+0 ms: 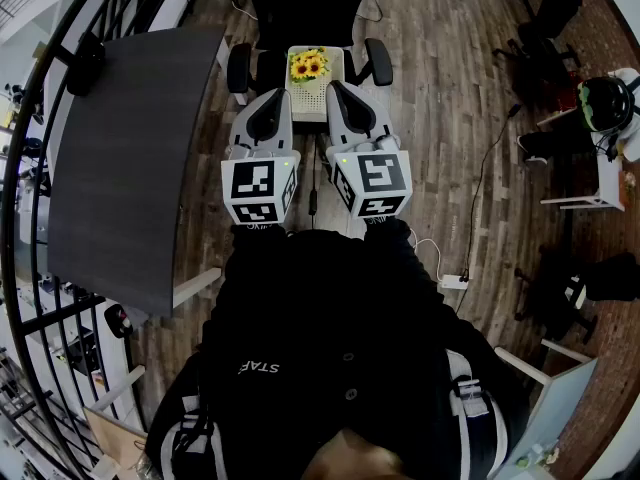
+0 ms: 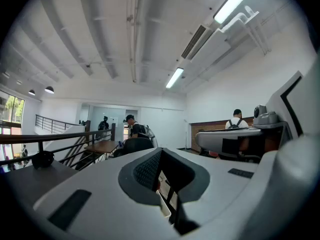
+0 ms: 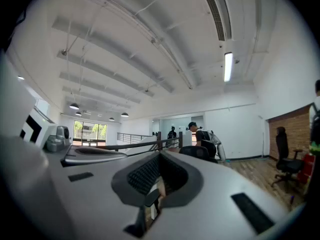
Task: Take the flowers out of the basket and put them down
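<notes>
Left gripper and right gripper hang level, both jaws closed, empty. Flowers sit in the basket just ahead. Go in shut and they could knock it over or crush the blooms

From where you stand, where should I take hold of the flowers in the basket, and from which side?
Probably just under the yellow heads of the flowers, though the stems are hidden there. The blooms face up at the far end of the white basket, so come down from above, over its near rim, with the right gripper, now shut, opened first.
</notes>
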`<state>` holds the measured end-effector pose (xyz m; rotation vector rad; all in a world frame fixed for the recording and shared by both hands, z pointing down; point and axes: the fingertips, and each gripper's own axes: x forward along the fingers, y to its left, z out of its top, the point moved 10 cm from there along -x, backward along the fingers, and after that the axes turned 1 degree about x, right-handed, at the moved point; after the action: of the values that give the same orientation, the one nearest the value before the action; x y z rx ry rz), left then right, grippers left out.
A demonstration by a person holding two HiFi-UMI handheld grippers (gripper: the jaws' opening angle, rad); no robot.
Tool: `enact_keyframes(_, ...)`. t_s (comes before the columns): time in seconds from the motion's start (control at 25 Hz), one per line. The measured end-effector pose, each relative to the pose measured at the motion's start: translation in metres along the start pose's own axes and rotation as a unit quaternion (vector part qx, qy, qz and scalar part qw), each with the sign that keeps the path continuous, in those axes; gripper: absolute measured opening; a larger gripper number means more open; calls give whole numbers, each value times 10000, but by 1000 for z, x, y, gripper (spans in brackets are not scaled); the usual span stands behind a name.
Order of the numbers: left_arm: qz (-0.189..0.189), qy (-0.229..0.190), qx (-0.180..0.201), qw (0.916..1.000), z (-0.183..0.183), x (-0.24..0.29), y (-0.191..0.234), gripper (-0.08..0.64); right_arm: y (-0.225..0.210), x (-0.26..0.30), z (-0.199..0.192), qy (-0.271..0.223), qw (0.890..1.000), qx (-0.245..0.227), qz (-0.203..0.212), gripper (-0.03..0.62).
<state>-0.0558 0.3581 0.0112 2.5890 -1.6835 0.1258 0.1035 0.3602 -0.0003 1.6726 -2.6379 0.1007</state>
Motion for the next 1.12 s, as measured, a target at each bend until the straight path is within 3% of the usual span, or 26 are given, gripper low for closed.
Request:
enact_keyframes(0.4, -13, 75, -86, 9999, -13, -3, 26, 0, 18, 17, -7, 12, 9999, 19, -150, 12)
enact_keyframes(0.88, 98, 518, -525, 9972, -58, -17, 74, 0, 46, 40, -38, 603, 9977, -78, -311, 12)
enact_keyframes(1.12, 232, 706, -666, 9950, -74, -4, 95, 0, 24, 55, -50, 855, 9946, -52, -591, 12)
